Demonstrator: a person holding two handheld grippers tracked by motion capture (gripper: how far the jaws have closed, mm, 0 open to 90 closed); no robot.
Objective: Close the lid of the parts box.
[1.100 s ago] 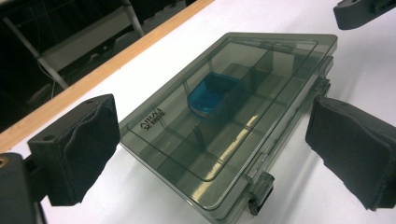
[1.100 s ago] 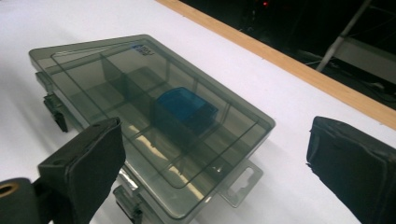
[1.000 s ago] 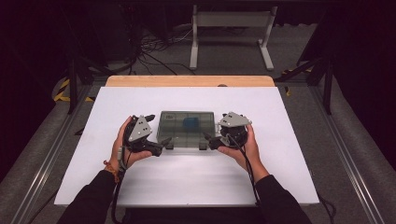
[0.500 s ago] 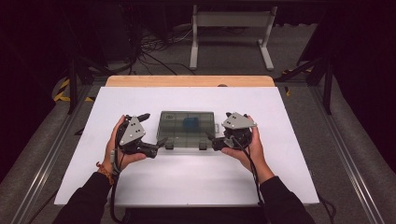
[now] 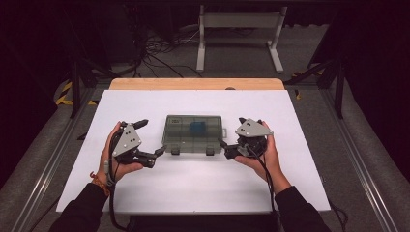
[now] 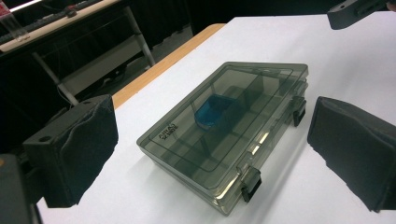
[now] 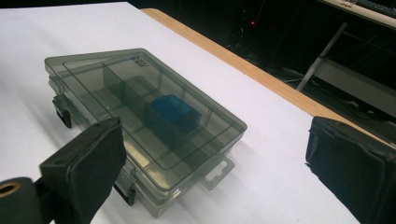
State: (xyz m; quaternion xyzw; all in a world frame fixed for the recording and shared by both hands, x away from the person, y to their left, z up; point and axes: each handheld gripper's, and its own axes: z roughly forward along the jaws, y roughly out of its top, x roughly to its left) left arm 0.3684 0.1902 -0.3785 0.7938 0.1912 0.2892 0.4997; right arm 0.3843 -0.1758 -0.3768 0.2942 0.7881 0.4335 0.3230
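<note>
Dark room, cables on the floor; white table top (image 5: 193,188) with a wooden far edge. Smoky clear plastic box (image 5: 194,133) lay flat mid-table, lid shut, two black latches (image 6: 251,183) on the near side, a blue block (image 7: 173,110) inside one compartment. Left gripper (image 5: 153,153) and right gripper (image 5: 223,145) sat just beside the front corners, both jaws spread wide, holding nothing. Judged light, rigid, slick-walled, lid thin. Best hold: steady one end wall, work the latch tabs.
</note>
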